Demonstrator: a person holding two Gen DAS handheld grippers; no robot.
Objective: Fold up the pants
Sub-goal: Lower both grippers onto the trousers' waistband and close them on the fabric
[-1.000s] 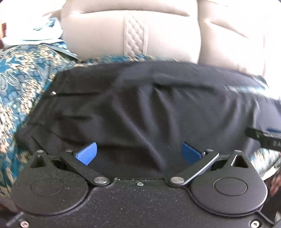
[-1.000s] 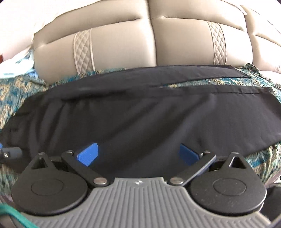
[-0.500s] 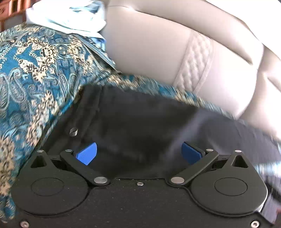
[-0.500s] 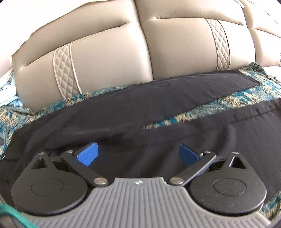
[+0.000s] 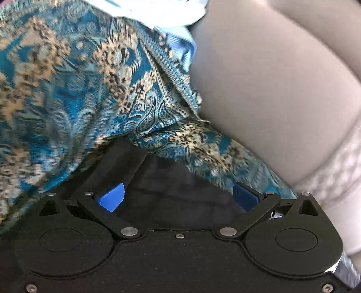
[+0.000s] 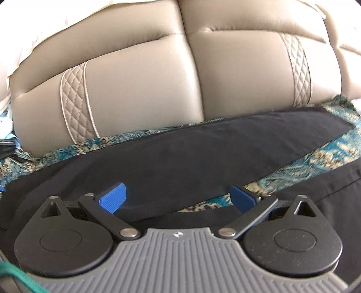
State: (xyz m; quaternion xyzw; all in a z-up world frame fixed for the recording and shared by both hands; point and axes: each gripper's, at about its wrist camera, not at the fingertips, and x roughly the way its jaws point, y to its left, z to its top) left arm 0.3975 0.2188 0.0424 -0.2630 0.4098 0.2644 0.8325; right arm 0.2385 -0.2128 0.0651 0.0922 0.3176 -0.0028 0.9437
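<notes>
Black pants lie spread on a blue and gold patterned cloth over a sofa seat. In the right wrist view two legs run to the right with a strip of cloth showing between them. My right gripper is open, low over the near leg where the legs split. In the left wrist view only the pants' left end, likely the waist corner, shows. My left gripper is open, with this black corner between its blue pads.
A beige leather sofa backrest with quilted stripes rises right behind the pants. It also shows in the left wrist view. A pale blue cloth lies on the patterned cover at the far left.
My left gripper has swung left and forward, from over the middle of the pants to their left corner. My right gripper has moved forward and lower toward the gap between the legs.
</notes>
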